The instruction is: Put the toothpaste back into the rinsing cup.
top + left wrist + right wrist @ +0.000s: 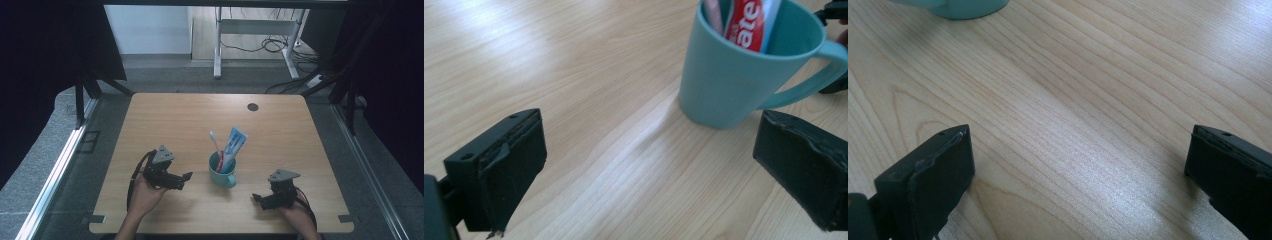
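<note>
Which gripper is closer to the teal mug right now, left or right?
Left. The left gripper sits just beside the mug, jaws open toward it. The right gripper lies farther off, on the mug's other side and nearer the person, jaws open.

The mug (955, 6) is cut off by the right gripper view's top edge.

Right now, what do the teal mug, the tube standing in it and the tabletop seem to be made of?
The teal handled mug: probably matte plastic or glazed ceramic, with an even colour, a soft sheen and a thin rim; the look leaves it open. The red, white and blue toothpaste tube: flexible glossy printed plastic, flattened at its top end. The light wooden tabletop: wood or wood-look laminate, with visible grain lines and a smooth satin reflection.
</note>
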### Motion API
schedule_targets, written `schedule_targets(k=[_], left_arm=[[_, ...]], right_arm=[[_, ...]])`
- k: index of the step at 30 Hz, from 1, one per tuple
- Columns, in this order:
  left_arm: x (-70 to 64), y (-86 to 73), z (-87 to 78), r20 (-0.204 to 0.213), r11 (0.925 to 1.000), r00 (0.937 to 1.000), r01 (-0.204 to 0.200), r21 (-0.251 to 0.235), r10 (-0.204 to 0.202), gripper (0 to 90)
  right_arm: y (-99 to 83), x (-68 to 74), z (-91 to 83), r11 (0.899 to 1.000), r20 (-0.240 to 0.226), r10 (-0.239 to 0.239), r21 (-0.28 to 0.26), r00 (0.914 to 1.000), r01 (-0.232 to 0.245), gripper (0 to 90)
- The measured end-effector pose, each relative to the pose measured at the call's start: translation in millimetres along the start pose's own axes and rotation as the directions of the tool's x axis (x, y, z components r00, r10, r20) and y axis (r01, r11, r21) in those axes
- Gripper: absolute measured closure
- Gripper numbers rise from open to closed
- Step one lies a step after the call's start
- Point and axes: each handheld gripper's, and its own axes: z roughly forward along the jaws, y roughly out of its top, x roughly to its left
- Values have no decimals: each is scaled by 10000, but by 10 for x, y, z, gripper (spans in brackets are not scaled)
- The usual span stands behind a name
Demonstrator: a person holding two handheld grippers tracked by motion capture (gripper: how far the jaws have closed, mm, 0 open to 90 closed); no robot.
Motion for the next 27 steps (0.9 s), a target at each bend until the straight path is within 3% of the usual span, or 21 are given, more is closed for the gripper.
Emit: schedule_targets(k=[27], left_arm=[[128,-478,10,-196,9975,9974,691,160,-687,11]], right_arm=[[0,0,0,10000,12,-7,1,10000,7,0]])
